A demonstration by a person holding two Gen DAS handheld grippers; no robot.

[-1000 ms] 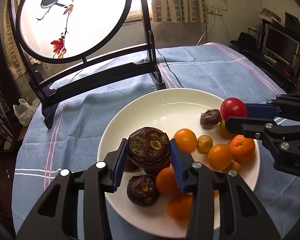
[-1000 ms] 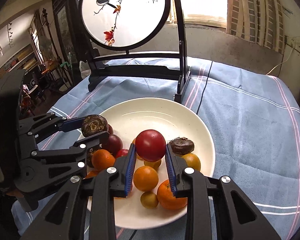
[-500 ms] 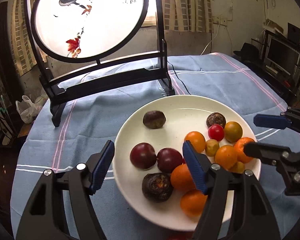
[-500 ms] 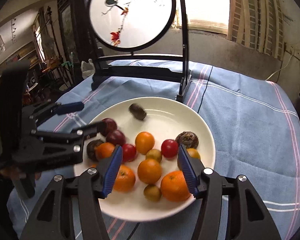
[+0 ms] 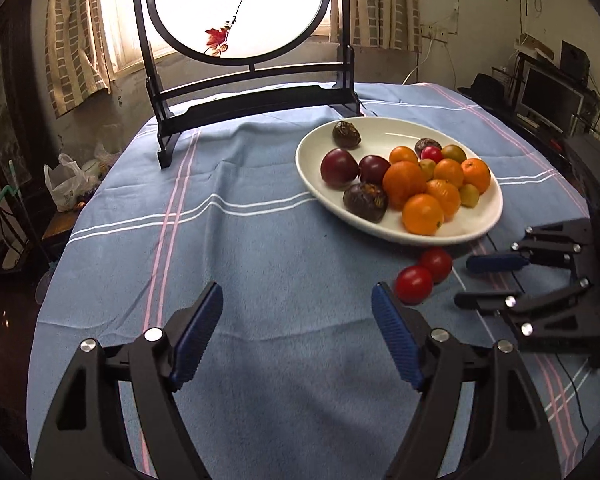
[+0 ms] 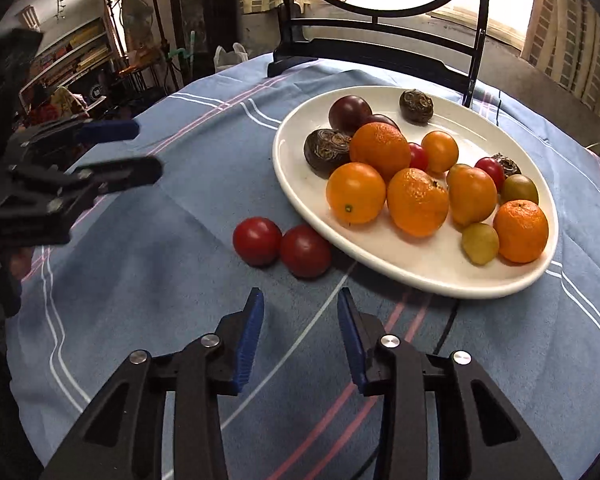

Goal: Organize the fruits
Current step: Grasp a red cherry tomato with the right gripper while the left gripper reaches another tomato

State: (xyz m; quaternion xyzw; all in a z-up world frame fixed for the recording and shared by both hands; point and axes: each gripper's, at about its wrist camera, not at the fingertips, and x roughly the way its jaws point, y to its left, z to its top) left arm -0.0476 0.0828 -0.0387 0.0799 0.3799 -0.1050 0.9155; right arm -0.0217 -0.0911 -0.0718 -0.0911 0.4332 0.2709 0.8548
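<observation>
A white plate (image 5: 488, 224) (image 6: 292, 184) on the blue tablecloth holds several oranges (image 5: 422, 214) (image 6: 356, 192), dark purple fruits (image 5: 339, 165) (image 6: 350, 110), brown water chestnuts (image 5: 365, 202) (image 6: 326, 148), small yellow-green fruits and small red tomatoes. Two red tomatoes (image 5: 414, 284) (image 6: 257, 241) lie on the cloth just in front of the plate, touching each other. My left gripper (image 5: 298, 330) is open and empty, low over the cloth left of the tomatoes. My right gripper (image 6: 300, 330) is open and empty, just short of the two tomatoes; it shows in the left wrist view (image 5: 488, 280).
A round painted screen on a black stand (image 5: 256, 100) (image 6: 380, 52) stands at the back of the table behind the plate. A black cable (image 6: 444, 332) runs under the plate's near edge. Shelves, a plastic bag and a monitor surround the table.
Both grippers have let go of their fruit onto the plate, opened and pulled back from it. The two tomatoes on the cloth have come into view.
</observation>
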